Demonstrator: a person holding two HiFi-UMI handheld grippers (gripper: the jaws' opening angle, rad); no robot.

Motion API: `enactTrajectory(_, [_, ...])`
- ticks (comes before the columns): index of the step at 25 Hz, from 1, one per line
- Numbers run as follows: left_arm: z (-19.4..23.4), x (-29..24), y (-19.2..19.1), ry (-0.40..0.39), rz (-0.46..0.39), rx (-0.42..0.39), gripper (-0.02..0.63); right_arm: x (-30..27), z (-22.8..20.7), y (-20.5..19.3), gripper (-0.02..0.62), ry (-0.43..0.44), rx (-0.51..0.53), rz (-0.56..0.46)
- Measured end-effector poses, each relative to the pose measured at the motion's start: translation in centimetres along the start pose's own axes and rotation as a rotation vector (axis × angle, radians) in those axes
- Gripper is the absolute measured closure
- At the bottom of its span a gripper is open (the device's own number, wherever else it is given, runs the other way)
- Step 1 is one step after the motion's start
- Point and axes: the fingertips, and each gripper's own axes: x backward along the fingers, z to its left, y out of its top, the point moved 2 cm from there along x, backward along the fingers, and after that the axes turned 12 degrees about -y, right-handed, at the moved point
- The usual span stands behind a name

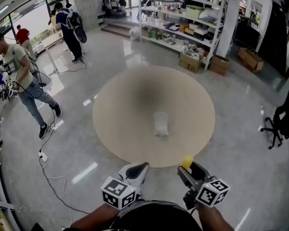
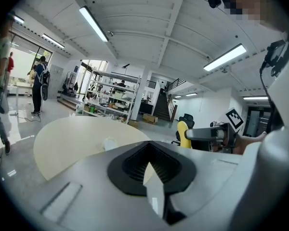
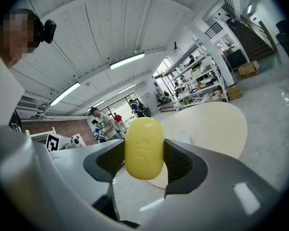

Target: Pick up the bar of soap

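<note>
Now the soap bar: yellow, smooth, a rounded oval with a faint stamped mark, standing on end, up in the air near the person, off the table.
Right gripper: jaws clamped on the bar's two sides, black pads against it.
Left gripper: jaws together, nothing held.
Round table: beige, ahead, one small white object on it.

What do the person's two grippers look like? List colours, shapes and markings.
The left gripper and right gripper have grey moulded bodies that taper to the jaws, which are lined with black ribbed pads. Each carries a cube with black-and-white square markers. The person wears a dark top.
</note>
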Motion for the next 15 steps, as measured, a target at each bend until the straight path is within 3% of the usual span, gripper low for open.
enactTrajectory(15, [3.0,0.4,1.0,-0.006,-0.003,0.009,0.598,-3.1,0.7,0.5,0.334,-0.020,-0.007,0.018])
